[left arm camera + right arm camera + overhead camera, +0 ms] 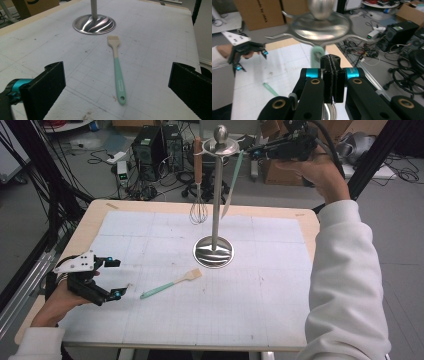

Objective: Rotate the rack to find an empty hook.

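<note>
Cardboard box [259, 15] in the right gripper view reads "...nde by JAKA" – start cut off. Right gripper [250, 154] is up by the utensil stand [215, 195], jaws pressed flat together, nothing between the pads; mint spatula [233, 184] hangs off a hook just beyond the tips, blurred in that view. High view adds a whisk [198, 195] hanging opp. side. Left gripper [117, 277] rests near the table edge, jaws wide apart, empty – pastry brush [117, 67] lies on the gridded mat [155, 45] ahead; print on its mint handle too small to read.
</note>
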Action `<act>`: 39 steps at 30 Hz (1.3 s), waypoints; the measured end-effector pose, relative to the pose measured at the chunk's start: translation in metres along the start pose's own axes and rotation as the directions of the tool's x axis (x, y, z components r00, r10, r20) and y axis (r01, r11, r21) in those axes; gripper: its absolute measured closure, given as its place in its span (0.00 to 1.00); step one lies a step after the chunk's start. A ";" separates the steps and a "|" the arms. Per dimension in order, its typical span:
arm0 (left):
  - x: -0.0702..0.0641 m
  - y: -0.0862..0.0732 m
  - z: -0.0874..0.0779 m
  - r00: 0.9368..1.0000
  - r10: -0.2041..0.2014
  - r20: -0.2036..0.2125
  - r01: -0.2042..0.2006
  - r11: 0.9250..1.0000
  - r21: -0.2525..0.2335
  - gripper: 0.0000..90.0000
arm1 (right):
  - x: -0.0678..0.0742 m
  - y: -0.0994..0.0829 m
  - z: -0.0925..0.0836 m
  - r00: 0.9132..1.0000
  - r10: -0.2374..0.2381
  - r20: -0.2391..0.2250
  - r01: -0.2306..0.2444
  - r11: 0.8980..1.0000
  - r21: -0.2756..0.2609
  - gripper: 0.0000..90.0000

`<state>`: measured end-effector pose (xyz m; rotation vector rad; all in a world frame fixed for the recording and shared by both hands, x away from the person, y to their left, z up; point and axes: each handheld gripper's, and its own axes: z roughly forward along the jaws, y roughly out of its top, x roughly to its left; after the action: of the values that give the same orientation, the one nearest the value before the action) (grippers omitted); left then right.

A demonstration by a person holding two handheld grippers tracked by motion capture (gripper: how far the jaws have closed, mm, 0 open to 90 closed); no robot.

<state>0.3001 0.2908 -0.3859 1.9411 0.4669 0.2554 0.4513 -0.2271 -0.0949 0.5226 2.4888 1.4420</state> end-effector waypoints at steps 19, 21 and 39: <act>-0.001 0.000 0.000 1.000 0.000 -0.002 0.000 1.000 -0.002 0.02 | 0.029 0.018 0.027 0.994 -0.067 -0.090 0.069 0.997 0.018 0.99; -0.001 0.000 0.000 1.000 -0.001 -0.002 0.001 1.000 -0.004 0.02 | 0.031 0.020 0.030 0.992 -0.079 -0.100 0.081 0.997 0.016 0.99; -0.001 0.000 0.001 1.000 0.002 0.001 -0.002 1.000 0.002 0.02 | 0.031 0.001 0.002 0.996 -0.054 -0.066 0.056 0.998 0.032 0.99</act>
<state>0.2994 0.2892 -0.3861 1.9439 0.4651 0.2556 0.4238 -0.2125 -0.0955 0.4162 2.5606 1.4212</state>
